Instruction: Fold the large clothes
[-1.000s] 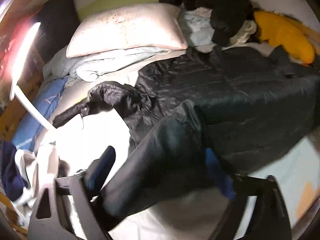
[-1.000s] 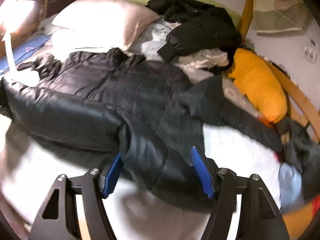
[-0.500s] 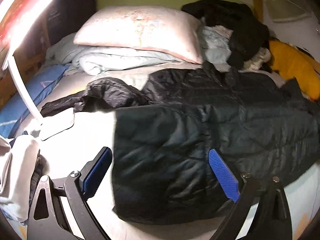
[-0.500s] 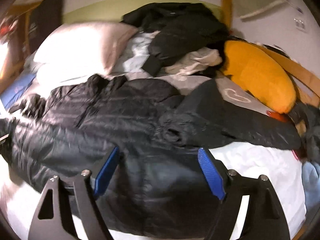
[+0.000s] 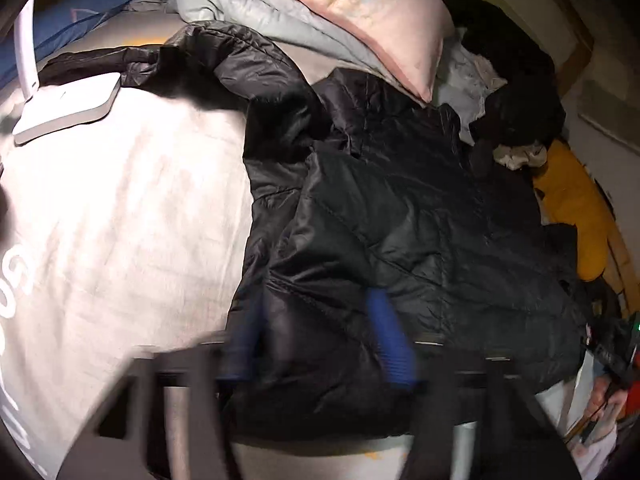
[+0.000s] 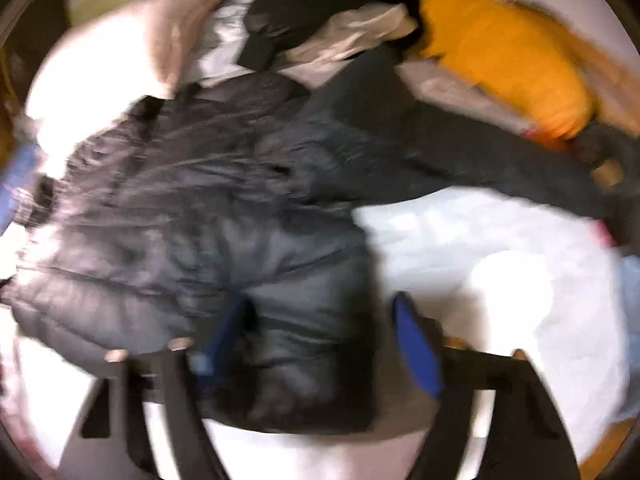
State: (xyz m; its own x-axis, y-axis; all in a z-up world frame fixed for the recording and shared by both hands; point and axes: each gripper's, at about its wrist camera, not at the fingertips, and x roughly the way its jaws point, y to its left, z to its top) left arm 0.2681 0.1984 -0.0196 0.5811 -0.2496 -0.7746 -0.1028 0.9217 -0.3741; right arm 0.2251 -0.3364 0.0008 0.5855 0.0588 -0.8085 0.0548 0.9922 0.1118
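Left wrist view looks down on a black puffer jacket spread over a pale bed sheet. The left claw hangs over the jacket's near hem with the padded fabric bunched between its blue pads; its jaws have just been closing, and they now stand narrow, though motion blur hides whether the pads actually press the cloth. A white lamp base sits on the sheet at the left, just beside one sleeve. A pink pillow and grey bedding lie beyond the collar, and an orange cushion lies at the right.

Right wrist view is heavily blurred. The right claw straddles the jacket's near corner: its left pad lies against the fabric, while the right pad stands apart over bare sheet. Its jaws have also just been closing, but they do not yet grip.
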